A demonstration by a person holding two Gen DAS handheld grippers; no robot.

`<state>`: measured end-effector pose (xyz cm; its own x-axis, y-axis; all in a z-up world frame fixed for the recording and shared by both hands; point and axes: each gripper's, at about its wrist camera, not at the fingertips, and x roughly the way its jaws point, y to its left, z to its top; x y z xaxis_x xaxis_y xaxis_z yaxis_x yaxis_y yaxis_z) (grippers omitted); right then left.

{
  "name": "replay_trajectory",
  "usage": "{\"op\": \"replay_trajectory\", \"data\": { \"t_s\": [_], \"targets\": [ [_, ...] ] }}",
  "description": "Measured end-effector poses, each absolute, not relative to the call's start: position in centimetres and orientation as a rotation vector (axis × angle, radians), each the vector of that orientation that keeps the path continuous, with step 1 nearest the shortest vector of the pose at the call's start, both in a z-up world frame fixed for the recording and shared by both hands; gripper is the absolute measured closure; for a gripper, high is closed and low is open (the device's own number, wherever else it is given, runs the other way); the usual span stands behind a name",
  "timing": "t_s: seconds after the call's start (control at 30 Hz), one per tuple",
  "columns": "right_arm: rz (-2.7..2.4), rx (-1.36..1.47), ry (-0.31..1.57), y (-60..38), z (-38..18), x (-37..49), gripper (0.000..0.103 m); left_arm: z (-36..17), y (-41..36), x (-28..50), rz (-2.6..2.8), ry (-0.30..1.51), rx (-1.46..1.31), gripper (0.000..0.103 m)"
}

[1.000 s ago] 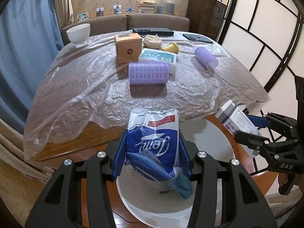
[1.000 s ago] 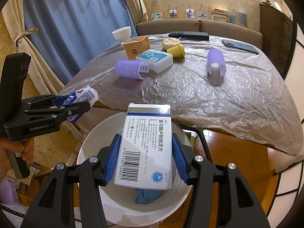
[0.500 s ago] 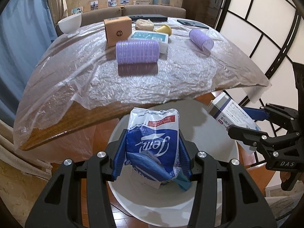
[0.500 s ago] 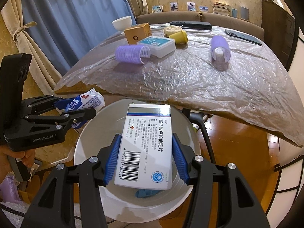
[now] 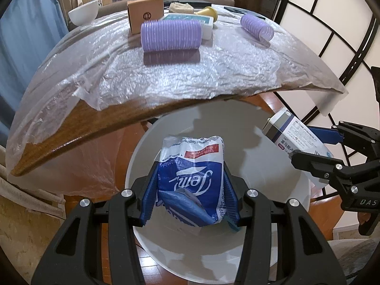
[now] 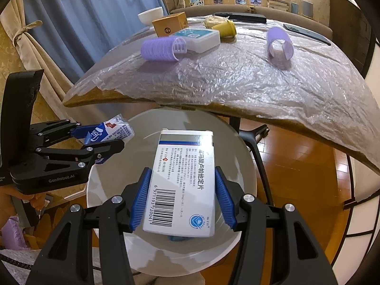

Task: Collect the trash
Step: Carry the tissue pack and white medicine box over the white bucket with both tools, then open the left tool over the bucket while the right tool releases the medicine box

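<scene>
My left gripper is shut on a blue and white tissue packet and holds it over the open white bin. My right gripper is shut on a white medicine box with a barcode, also over the white bin. In the left wrist view the right gripper and its box are at the right, above the bin's rim. In the right wrist view the left gripper with the packet is at the left rim. Something blue lies in the bin.
The wooden table, covered by plastic film, stands just beyond the bin, its edge overhanging it. On it lie two purple rollers, a cardboard box, a white-and-teal box, a yellow cup and a white bowl.
Both grippers have sunk lower, below the table edge and closer over the bin. Each keeps hold of its item.
</scene>
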<state>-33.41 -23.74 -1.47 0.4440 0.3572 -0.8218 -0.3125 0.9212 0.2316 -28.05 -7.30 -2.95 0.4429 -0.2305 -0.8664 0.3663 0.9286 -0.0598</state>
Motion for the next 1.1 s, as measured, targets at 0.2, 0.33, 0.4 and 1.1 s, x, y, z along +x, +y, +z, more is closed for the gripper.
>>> {"op": "replay_trajectory", "data": {
  "t_s": [0.2, 0.33, 0.4, 1.1],
  "targets": [
    [0.41, 0.054, 1.048, -23.8, -2.2, -33.2, 0.051, -3.8, -7.5, -27.8, -0.367, 1.067, 0.152, 0.053],
    [0.41, 0.058, 1.061, -23.7, -2.7, -32.9, 0.051, -4.3, -7.9, -27.4, -0.367, 1.079, 0.158, 0.053],
    [0.409, 0.064, 1.07, -23.8, -3.0, -32.8, 0.051, -4.7, -7.9, -27.4, -0.367, 1.086, 0.161, 0.053],
    [0.325, 0.021, 1.047, -24.4, -2.7, -32.4, 0.005, -5.2, -8.1, -25.9, -0.313, 1.115, 0.149, 0.015]
  ]
}}
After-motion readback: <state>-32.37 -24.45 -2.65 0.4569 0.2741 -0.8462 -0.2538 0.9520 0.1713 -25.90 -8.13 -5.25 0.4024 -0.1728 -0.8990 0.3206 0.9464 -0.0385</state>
